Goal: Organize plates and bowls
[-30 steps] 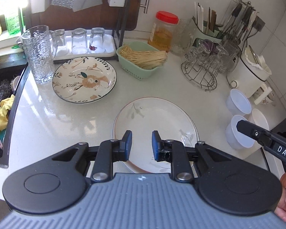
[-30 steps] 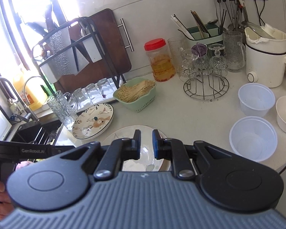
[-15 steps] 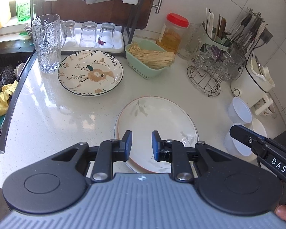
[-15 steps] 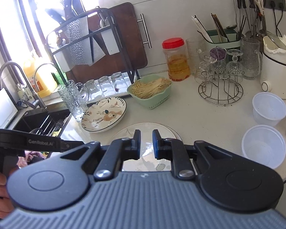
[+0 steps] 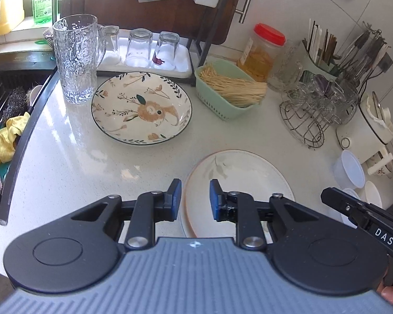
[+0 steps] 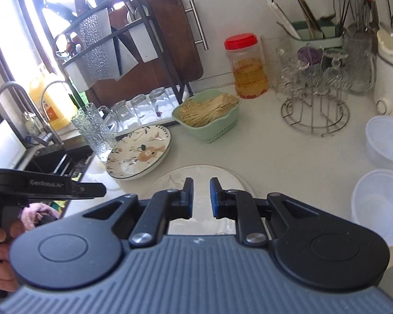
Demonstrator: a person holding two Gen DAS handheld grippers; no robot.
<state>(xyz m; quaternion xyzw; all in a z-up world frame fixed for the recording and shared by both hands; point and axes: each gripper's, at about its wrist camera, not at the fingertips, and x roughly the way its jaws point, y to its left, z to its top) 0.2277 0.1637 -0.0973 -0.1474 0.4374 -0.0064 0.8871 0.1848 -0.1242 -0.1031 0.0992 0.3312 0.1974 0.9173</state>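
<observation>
- The left tongs hang just above the near-left rim of the plain white plate. Their jaws have just been spreading a little, with a narrow gap that holds nothing; the rim shows below the gap, not between the pads.
- The right tongs are pressed nearly together and empty, over the same plate's near edge.
- The patterned plate lies flat on the surface, ahead and to the left of the left tongs, well apart from the white one. Three white bowls stand upright to the right of the right tongs.
- Both plates are round, so neither has a long axis; each faces up. The rabbit figure on the patterned plate points its head away to the right, as the left view has it.
- Risk, as I judge it: the white plate lies flat with a low rim, so a shallow pinch could slide off the glaze, or push the plate across the smooth surface toward the bowls.
- The two tongs crowd one plate and could knock each other.
- The tall glass mug stands just beside the patterned plate; a careless stack there could tip it.
</observation>
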